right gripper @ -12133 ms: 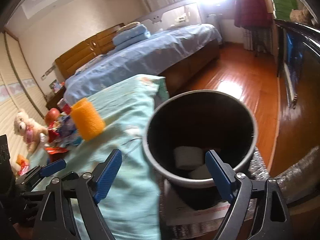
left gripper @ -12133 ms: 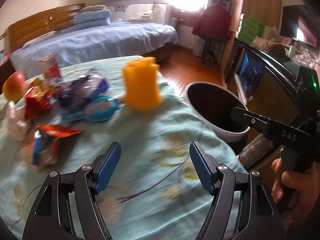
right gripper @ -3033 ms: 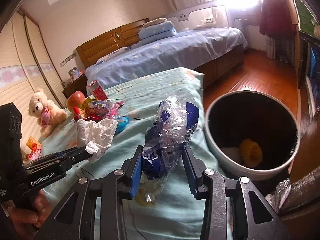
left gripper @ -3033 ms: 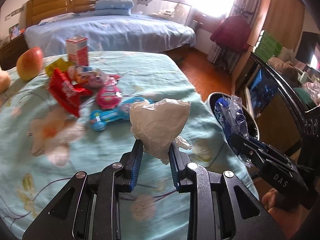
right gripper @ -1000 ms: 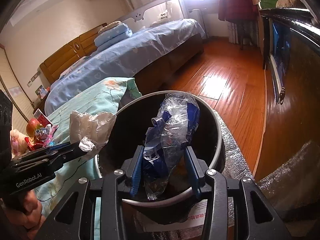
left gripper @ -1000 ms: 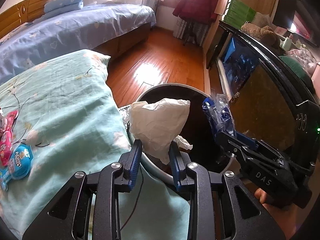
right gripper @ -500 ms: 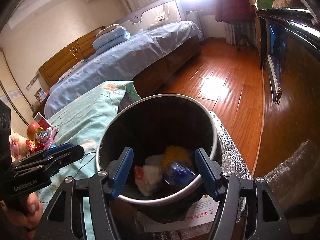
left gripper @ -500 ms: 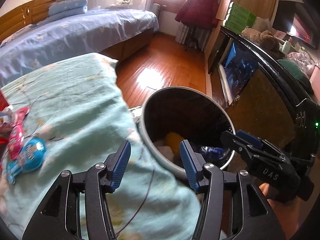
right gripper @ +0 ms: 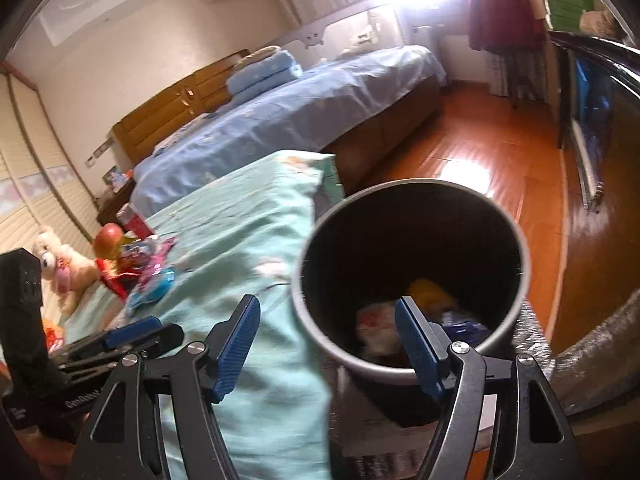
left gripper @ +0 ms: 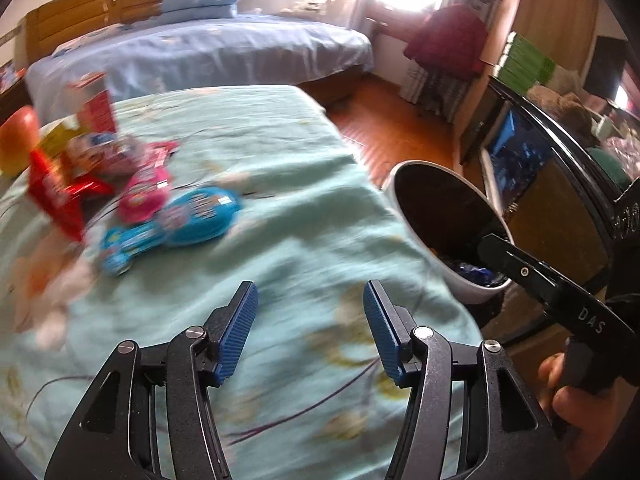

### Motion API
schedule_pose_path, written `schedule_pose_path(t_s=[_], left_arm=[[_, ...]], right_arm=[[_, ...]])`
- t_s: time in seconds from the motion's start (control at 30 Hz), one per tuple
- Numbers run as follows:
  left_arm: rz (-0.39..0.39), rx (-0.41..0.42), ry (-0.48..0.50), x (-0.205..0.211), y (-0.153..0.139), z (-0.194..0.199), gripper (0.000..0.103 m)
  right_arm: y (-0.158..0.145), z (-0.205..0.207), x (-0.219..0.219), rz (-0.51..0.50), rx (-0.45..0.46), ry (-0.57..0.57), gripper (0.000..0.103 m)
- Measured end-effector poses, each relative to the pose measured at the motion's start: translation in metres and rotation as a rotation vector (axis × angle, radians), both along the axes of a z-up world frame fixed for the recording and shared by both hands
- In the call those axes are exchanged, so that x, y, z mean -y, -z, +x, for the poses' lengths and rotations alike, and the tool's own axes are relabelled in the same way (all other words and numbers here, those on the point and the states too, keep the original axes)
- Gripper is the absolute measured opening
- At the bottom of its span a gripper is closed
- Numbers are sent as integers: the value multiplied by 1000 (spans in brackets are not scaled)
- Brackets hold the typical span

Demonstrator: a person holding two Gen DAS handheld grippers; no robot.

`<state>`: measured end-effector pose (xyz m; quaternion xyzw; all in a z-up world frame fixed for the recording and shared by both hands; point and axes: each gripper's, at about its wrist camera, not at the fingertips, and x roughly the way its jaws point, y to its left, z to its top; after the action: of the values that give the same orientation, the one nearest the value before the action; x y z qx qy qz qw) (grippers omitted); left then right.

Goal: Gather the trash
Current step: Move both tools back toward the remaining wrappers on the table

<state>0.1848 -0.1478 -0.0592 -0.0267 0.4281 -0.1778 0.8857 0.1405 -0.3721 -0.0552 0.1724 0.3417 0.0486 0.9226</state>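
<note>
My left gripper [left gripper: 308, 300] hovers over the pale green flowered cloth [left gripper: 304, 216]; its jaws are opening with nothing between them. Ahead on the left lie a blue wrapper [left gripper: 196, 216], a pink wrapper [left gripper: 144, 196] and a red packet [left gripper: 56, 196], all blurred. The white bin with a black inside [left gripper: 460, 284] stands off the cloth's right edge. My right gripper [right gripper: 326, 312] is at the bin's [right gripper: 516, 240] near rim, also opening and empty. Inside the bin lie crumpled white paper [right gripper: 372, 320], a yellow thing [right gripper: 428, 290] and blue plastic film [right gripper: 464, 324].
A red carton [left gripper: 96, 104] and an apple [left gripper: 18, 140] stand behind the wrappers. A blue-covered bed [left gripper: 208, 52] lies beyond, with wooden floor [right gripper: 480, 152] to its right. A dark TV cabinet [left gripper: 560, 184] flanks the bin. Silver foil [right gripper: 592, 344] lies by the bin. A plush bear [right gripper: 60, 268] sits far left.
Both grippers opened: the white paper wad and the blue plastic film dropped into the bin. The left gripper then swung left, back over the cloth toward the wrappers; the right drew slightly back.
</note>
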Motion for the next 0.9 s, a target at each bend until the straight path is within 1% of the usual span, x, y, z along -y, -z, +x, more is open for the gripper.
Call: schedule_pose_path(t_s=[0.43, 0.57, 0.6, 0.63, 0.9], left_arm=[[-17, -4, -153, -84, 6, -12, 56], [-18, -9, -197, -103, 10, -13, 56], [-20, -11, -209, -108, 10, -13, 56], [-21, -13, -223, -114, 11, -12, 56], [-46, -17, -295, -143, 11, -3, 57]], right_arm=[[-1, 5, -73, -27, -2, -160, 74], [-1, 10, -94, -43, -6, -225, 74], [-2, 13, -103, -52, -8, -259, 74], [-2, 13, -103, -52, -8, -259, 74], [0, 28, -131, -79, -26, -367, 74]])
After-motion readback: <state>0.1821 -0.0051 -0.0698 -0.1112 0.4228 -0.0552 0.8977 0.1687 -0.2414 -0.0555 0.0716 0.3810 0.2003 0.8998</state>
